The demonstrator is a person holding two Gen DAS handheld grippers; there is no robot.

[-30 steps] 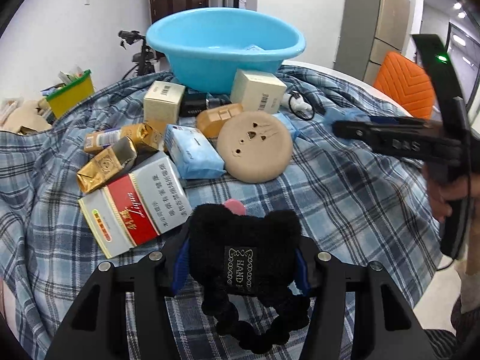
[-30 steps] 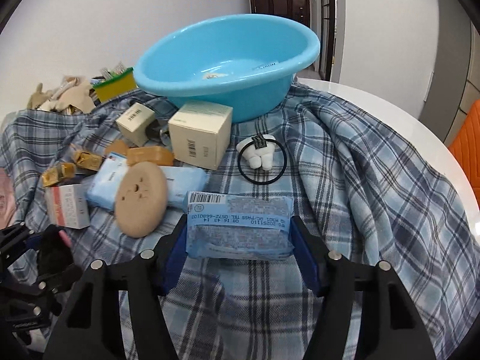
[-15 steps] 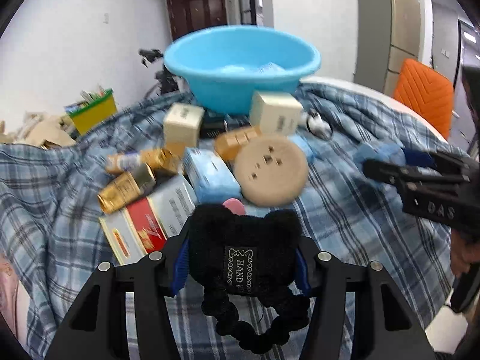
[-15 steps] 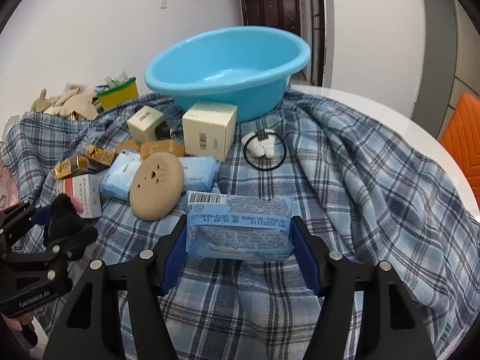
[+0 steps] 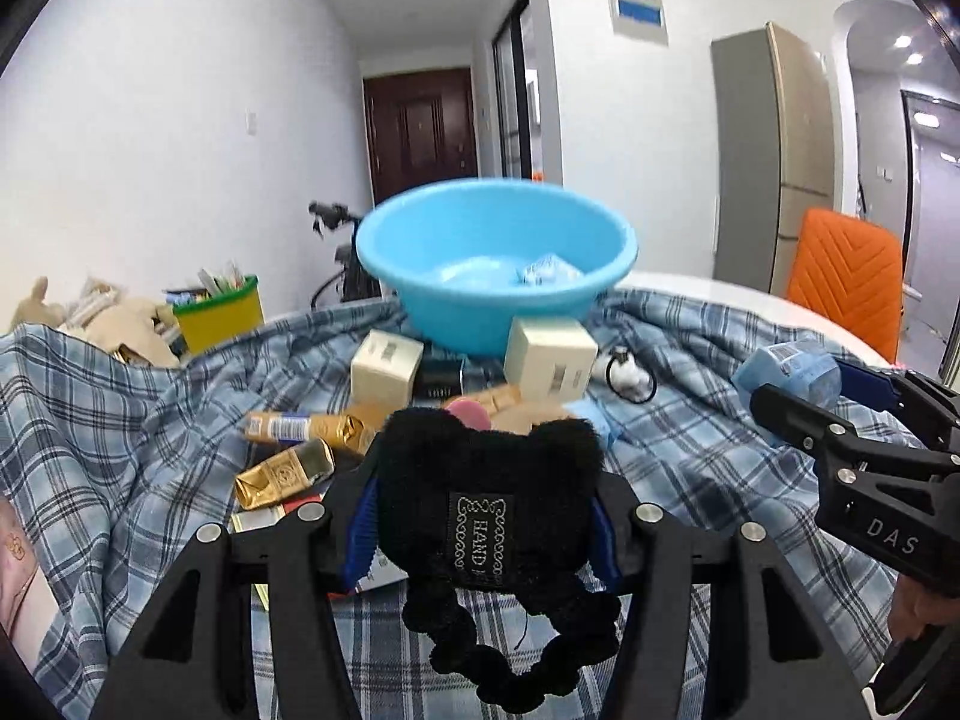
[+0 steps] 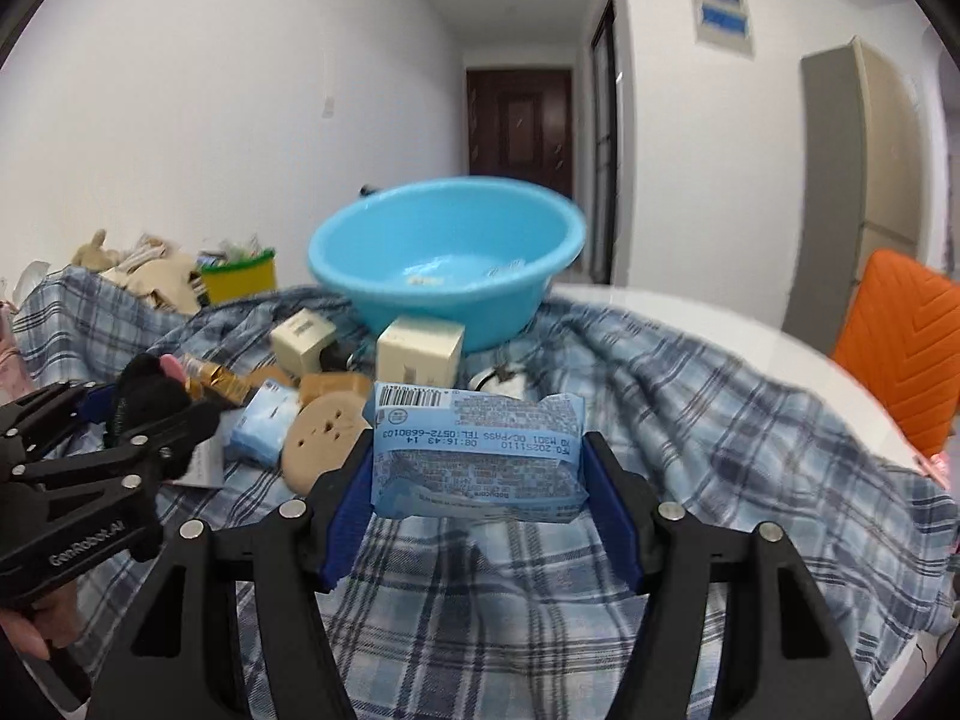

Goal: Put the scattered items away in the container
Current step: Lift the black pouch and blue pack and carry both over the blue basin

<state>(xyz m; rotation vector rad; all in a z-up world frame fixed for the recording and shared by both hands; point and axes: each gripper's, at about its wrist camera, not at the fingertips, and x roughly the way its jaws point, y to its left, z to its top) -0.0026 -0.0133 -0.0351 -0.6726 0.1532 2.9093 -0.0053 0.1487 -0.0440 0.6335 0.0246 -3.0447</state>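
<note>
The blue basin (image 5: 492, 276) stands at the far side of the bench (image 6: 690, 324), on the plaid cloth (image 6: 690, 420). It already contains a few small items; most items remain outside it.

The left hand-held gripper (image 5: 483, 522) is clenched on a black plush toy (image 5: 489, 510), held clear of the cloth. The right hand-held gripper (image 6: 480, 480) is clenched on a blue wipes pack (image 6: 477, 450), also held clear. Judged from this, both items are in transit and neither is deposited.

Remaining on the cloth: two cream boxes (image 5: 549, 360), gold packets (image 5: 285, 474), a round tan disc (image 6: 321, 438), a pale blue pack (image 6: 264, 426) and a black ring (image 5: 630, 372). The cream boxes stand directly before the basin, so the approach must pass above them.
</note>
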